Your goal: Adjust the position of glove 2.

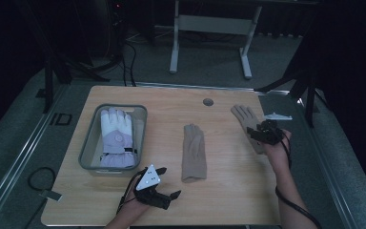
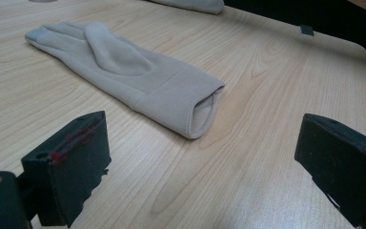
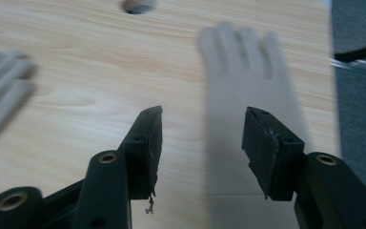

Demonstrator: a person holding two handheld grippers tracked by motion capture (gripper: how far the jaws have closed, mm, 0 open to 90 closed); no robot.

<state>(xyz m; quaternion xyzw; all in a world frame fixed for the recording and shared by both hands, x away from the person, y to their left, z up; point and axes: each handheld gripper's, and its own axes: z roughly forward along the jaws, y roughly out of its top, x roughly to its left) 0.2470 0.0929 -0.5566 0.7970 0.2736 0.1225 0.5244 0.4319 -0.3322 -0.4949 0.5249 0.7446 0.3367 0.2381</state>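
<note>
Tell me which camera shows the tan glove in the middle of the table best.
The left gripper view: the middle tan glove lies close and sharp there, cuff opening facing the camera. The high view shows it whole but small. The right gripper view catches blurred fingertips at its left edge.

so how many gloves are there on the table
3: a white and lilac ski glove in the grey bin, a beige glove mid-table, and another beige glove by the right gripper. The bin may hide more.

You can read one marking: the letters "ID" in dark strokes on the grey floor mat (image 1: 61,119) left of the table (image 1: 228,200).
</note>
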